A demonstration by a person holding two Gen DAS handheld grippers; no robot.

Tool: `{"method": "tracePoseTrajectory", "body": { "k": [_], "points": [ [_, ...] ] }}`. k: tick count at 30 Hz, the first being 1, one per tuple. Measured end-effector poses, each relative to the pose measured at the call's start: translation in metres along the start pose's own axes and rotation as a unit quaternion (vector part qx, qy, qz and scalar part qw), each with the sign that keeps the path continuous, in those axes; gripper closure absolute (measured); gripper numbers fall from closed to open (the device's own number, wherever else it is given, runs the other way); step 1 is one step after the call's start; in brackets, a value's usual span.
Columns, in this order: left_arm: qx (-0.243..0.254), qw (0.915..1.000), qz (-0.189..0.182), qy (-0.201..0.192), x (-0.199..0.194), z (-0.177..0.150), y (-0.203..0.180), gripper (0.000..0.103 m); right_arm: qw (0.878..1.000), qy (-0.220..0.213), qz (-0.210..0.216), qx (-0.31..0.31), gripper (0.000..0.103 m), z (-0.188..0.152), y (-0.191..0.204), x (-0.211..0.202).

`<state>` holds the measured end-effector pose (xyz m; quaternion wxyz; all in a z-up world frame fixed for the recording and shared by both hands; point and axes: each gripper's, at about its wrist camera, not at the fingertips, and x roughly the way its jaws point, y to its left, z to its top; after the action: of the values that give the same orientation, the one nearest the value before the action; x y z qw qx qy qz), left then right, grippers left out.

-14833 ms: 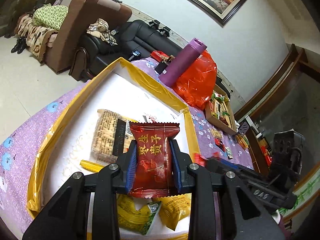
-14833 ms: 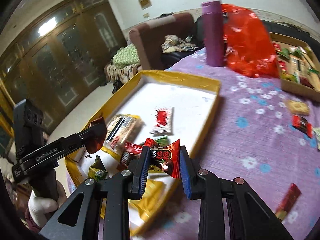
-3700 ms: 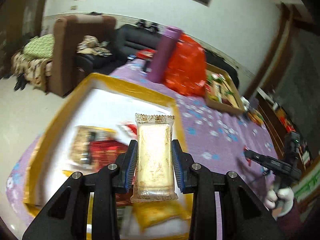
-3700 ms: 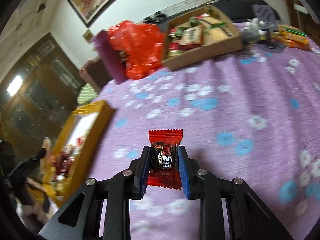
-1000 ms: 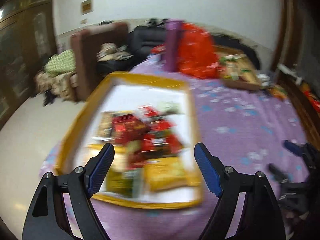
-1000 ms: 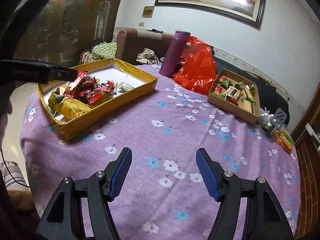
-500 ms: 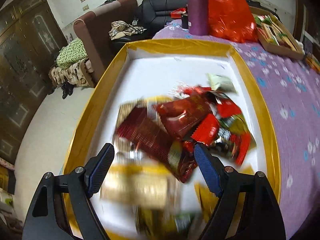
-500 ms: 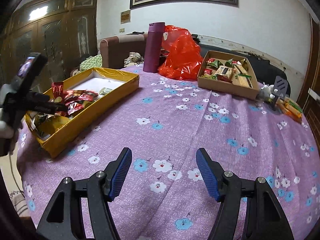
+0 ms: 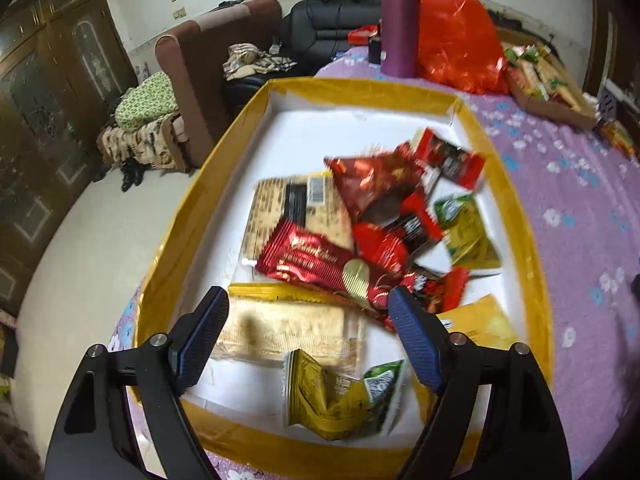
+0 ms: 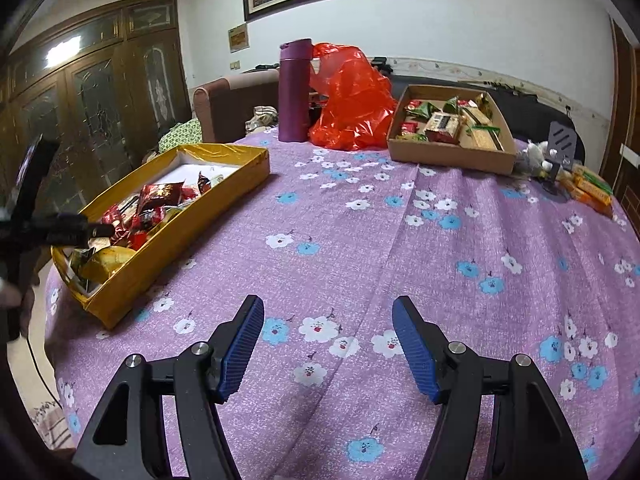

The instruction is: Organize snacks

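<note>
The snacks (image 9: 360, 240) lie piled in the gold box (image 9: 192, 216) on the table (image 10: 360, 240). The left gripper (image 9: 308, 336) hangs over them, jaws open and empty. The right gripper (image 10: 328, 344) is over the table, jaws open and empty too.

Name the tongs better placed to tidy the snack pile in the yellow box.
Left. The left tongs hang open right over the wrapped snacks in the yellow cardboard box; the right tongs, also open, face bare purple floral tablecloth.
</note>
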<state>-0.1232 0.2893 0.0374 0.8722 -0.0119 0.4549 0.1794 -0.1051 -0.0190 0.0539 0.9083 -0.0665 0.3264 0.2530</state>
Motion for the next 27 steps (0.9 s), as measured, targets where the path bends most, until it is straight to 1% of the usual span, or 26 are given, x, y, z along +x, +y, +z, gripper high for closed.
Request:
{"method": "tracePoseTrajectory", "body": {
  "k": [2,4,5,7,8,9,10,11,12,13,14,15,16,17,18,19,20,21,24,25,27],
  "points": [
    [-0.002,1.0,-0.001,-0.003,0.002,0.0,-0.002,0.02,1.0,0.001,-0.001,0.001,0.034,0.0,-0.001,0.001],
    [-0.011,0.9996,-0.012,-0.025,-0.008,-0.001,-0.001,0.02,1.0,0.001,-0.002,0.003,0.034,0.0,-0.002,0.001],
    [-0.018,0.9984,-0.021,-0.048,-0.02,-0.002,0.0,0.02,1.0,0.001,-0.003,0.005,0.034,-0.001,-0.002,0.001],
    [-0.027,0.9952,-0.021,-0.092,-0.043,-0.003,0.004,0.02,1.0,0.004,-0.004,0.012,0.034,-0.001,-0.006,0.003],
    [-0.032,0.9909,-0.015,-0.13,-0.063,-0.005,0.006,0.02,1.0,0.008,-0.003,0.017,0.034,-0.001,-0.007,0.005],
    [-0.035,0.9868,-0.01,-0.158,-0.078,-0.007,0.008,0.02,1.0,0.012,-0.003,0.021,0.034,-0.001,-0.009,0.007],
    [-0.04,0.9812,-0.004,-0.189,-0.095,-0.01,0.01,0.02,1.0,0.014,-0.002,0.024,0.034,-0.001,-0.01,0.007],
    [-0.051,0.9717,0.007,-0.231,-0.118,-0.016,0.014,0.02,1.0,0.014,-0.002,0.024,0.034,-0.001,-0.01,0.008],
    [-0.058,0.9645,0.012,-0.257,-0.133,-0.021,0.016,0.015,1.0,0.013,-0.002,0.024,0.034,-0.002,-0.01,0.007],
    [-0.071,0.9535,0.015,-0.292,-0.155,-0.028,0.018,0.011,1.0,0.011,-0.002,0.023,0.034,-0.002,-0.009,0.006],
    [-0.081,0.9474,0.015,-0.309,-0.167,-0.031,0.022,0.0,1.0,0.01,-0.002,0.02,0.034,-0.002,-0.008,0.006],
    [-0.096,0.9377,0.009,-0.334,-0.183,-0.038,0.024,0.0,1.0,0.01,-0.001,0.016,0.034,-0.001,-0.007,0.006],
    [-0.105,0.9312,0.0,-0.349,-0.193,-0.041,0.027,0.0,1.0,0.009,-0.004,0.009,0.034,-0.001,-0.004,0.005],
    [-0.113,0.9253,-0.019,-0.361,-0.202,-0.045,0.03,0.0,1.0,0.007,-0.01,0.0,0.034,0.0,0.001,0.004],
    [-0.113,0.924,-0.034,-0.364,-0.206,-0.047,0.031,0.0,1.0,0.006,-0.012,-0.008,0.034,0.002,0.008,0.001],
    [-0.111,0.9236,-0.049,-0.363,-0.208,-0.048,0.032,0.0,1.0,0.007,-0.005,-0.011,0.034,0.003,0.014,-0.002],
    [-0.109,0.9244,-0.057,-0.361,-0.208,-0.049,0.031,0.0,1.0,0.007,0.009,-0.011,0.034,0.004,0.021,-0.006],
    [-0.108,0.9258,-0.052,-0.358,-0.207,-0.049,0.029,0.0,1.0,0.005,0.023,-0.011,0.034,0.006,0.031,-0.012],
    [-0.097,0.9332,-0.019,-0.345,-0.198,-0.054,0.015,0.0,0.999,-0.003,0.049,-0.018,0.034,0.012,0.06,-0.027],
    [-0.091,0.936,-0.014,-0.34,-0.195,-0.058,0.009,0.0,0.998,-0.003,0.056,-0.022,0.034,0.013,0.069,-0.03],
    [-0.079,0.9469,-0.016,-0.311,-0.179,-0.057,-0.001,0.0,0.997,-0.009,0.067,-0.034,0.033,0.014,0.089,-0.036]
  ]
}}
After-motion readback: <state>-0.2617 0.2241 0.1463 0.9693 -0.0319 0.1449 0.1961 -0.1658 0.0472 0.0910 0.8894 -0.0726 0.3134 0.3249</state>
